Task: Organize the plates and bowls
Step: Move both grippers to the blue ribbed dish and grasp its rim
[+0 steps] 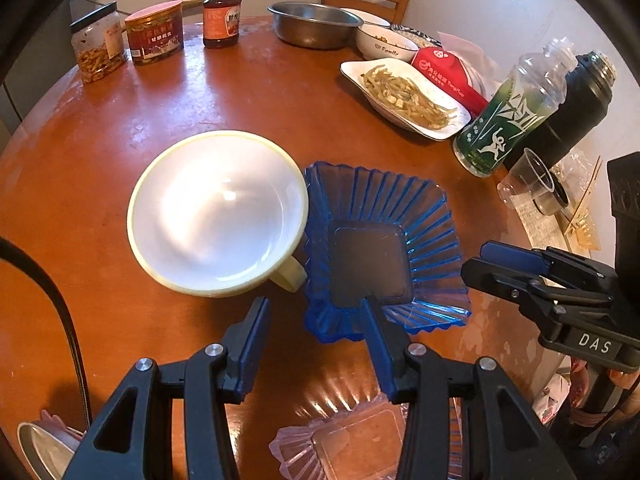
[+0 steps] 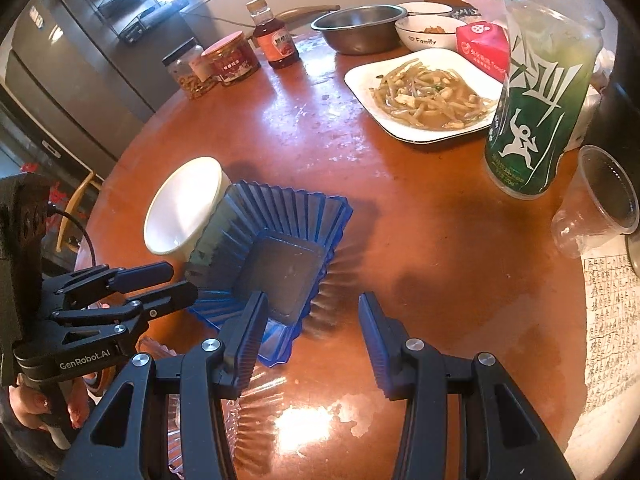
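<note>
left gripper (image 1: 316, 316) gaping wide, holding nothing | right gripper (image 2: 312, 320) gaping wide, holding nothing | blue dish (image 1: 384, 248) touching white cup (image 1: 218, 212) on table (image 1: 160, 120)

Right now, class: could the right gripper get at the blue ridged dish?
Probably yes. The right gripper is open, its left finger already over the blue dish near edge, with nothing between them. The white bowl sits beyond.
</note>
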The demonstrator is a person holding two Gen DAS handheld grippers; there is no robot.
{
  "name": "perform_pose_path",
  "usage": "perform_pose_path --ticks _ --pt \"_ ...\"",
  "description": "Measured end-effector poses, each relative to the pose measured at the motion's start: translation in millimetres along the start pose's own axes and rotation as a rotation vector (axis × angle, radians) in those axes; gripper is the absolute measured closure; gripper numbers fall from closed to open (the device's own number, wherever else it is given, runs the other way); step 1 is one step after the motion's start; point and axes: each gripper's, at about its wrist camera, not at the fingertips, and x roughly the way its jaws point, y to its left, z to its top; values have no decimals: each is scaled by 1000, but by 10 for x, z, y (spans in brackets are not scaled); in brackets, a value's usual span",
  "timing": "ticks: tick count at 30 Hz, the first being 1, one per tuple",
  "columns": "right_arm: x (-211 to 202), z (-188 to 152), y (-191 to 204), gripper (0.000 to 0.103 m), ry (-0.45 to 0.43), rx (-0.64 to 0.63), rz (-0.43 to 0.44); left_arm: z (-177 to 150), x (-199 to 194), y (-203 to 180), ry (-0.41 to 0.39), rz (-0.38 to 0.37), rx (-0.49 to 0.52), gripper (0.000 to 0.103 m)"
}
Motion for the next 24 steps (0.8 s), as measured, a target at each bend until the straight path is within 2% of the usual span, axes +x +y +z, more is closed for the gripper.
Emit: perform_pose_path --ticks 16,20,24 --pt "174 30 -25 55 29 1 -20 31 140 46 37 -25 -28 57" --pt "229 65 -38 55 33 -15 -42 58 180 30 45 -34 -24 68" --pt "298 110 -63 61 38 -24 -54 86 215 17 49 -37 -22 69"
